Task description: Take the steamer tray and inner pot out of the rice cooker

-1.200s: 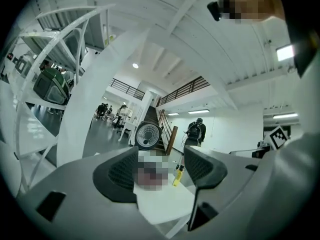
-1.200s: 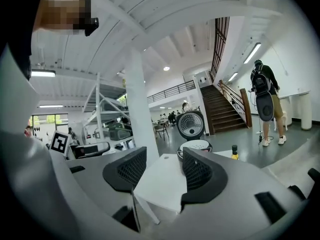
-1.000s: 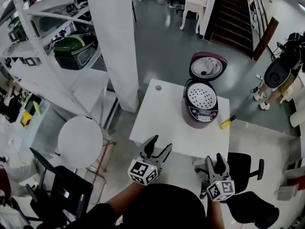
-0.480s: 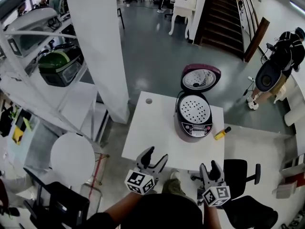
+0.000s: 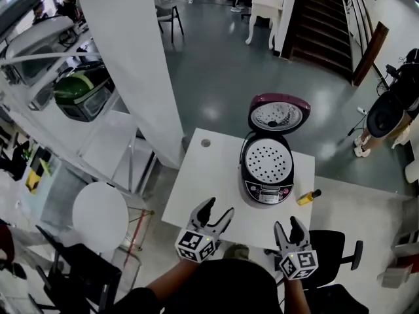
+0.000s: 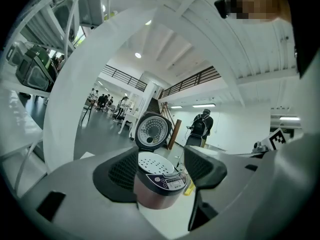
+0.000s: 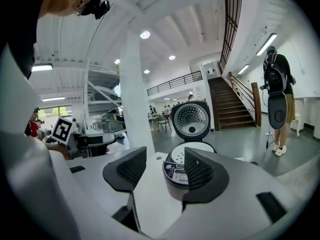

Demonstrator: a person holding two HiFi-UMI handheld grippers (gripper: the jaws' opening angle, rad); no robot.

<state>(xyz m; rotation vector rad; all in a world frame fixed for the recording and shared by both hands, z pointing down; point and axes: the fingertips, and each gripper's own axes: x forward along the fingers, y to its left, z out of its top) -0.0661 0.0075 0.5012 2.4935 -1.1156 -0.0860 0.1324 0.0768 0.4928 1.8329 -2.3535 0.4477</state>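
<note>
Grey polished floor spreads round a white pillar, with shelving to the left and a dark staircase at the far end. Beside the pillar stands a white table, its top nearly bare. Toward its far right corner sits the maroon rice cooker, panel facing the person, lid thrown back so the inside is open to reach. The perforated steamer tray lies seated in the mouth; the inner pot is presumably beneath it, hidden. At the near edge hang the left gripper and right gripper, each with jaws apart and empty, aimed at the cooker, ready, I'd say, to go for the tray. A small yellow-handled tool lies at the right edge.
</note>
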